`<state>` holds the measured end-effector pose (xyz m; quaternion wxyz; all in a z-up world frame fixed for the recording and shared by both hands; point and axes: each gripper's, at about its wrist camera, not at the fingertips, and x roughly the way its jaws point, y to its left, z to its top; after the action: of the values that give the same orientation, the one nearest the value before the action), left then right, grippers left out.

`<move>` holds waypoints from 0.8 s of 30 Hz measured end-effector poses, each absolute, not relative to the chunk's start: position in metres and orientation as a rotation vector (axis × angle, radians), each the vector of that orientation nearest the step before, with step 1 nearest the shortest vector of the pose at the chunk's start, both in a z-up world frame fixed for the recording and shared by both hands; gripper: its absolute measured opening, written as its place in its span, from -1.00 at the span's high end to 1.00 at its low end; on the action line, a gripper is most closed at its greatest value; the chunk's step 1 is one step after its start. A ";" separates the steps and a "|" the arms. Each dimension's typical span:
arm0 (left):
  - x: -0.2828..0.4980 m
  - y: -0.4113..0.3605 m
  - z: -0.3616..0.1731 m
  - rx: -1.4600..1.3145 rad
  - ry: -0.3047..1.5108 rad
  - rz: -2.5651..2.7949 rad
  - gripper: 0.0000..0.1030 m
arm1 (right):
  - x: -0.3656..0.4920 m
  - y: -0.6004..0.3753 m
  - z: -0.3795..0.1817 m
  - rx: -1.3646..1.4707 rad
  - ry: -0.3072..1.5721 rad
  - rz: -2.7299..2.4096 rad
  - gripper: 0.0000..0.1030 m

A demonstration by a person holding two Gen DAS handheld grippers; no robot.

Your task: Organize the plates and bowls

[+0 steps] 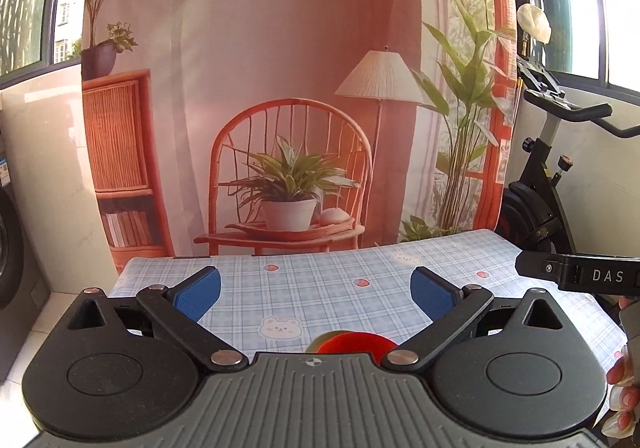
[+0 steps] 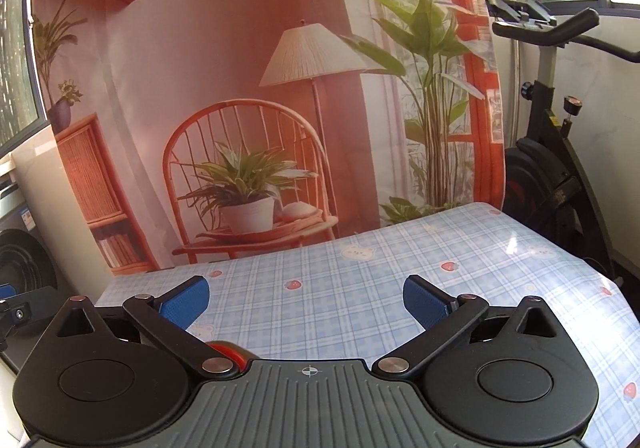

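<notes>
The left gripper point(image 1: 316, 290) hangs above the tabletop point(image 1: 320, 288) with its jaws spread wide and nothing between the blue pads point(image 1: 200, 290); the right gripper point(image 2: 306, 298) is the same, jaws wide apart and holding nothing, over the checked cloth point(image 2: 360, 288) that covers the tabletop; a red dish point(image 1: 354, 342) lies near the near edge of the tabletop, mostly hidden behind the left gripper's body, with a yellowish rim point(image 1: 318, 344) of a second dish just beside or under it on its left; whether they are plates or bowls, stacked or merely touching, cannot be told, and their contents are out of sight; in the right wrist view only a sliver of the red dish point(image 2: 226, 352) shows at the lower left, behind the left finger's linkage; a printed backdrop point(image 1: 280, 87) of a chair and plants hangs past the far edge; an exercise bike point(image 2: 552, 151) stands beyond the right edge.
</notes>
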<state>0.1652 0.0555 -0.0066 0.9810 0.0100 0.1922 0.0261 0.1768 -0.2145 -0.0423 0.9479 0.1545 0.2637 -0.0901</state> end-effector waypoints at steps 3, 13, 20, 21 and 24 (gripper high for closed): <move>0.144 0.053 0.010 0.009 0.364 0.050 -0.97 | 0.157 -0.211 -0.027 0.283 0.529 -0.186 -0.99; 0.079 0.021 0.050 0.077 0.292 0.044 -0.96 | 0.082 -0.199 0.024 0.272 0.472 -0.174 -0.99; 0.050 0.004 0.061 0.076 0.290 0.010 -0.96 | 0.037 -0.188 0.048 0.252 0.448 -0.173 -0.99; 0.049 0.002 0.062 0.075 0.292 0.007 -0.96 | 0.034 -0.187 0.050 0.245 0.447 -0.174 -0.99; 0.045 0.001 0.062 0.070 0.294 -0.004 -0.96 | 0.030 -0.186 0.055 0.230 0.469 -0.187 -0.99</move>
<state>0.0454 0.0008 0.0618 0.9886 0.0346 0.1465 -0.0021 0.0295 -0.1857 0.0550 0.9618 0.1136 0.2316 -0.0922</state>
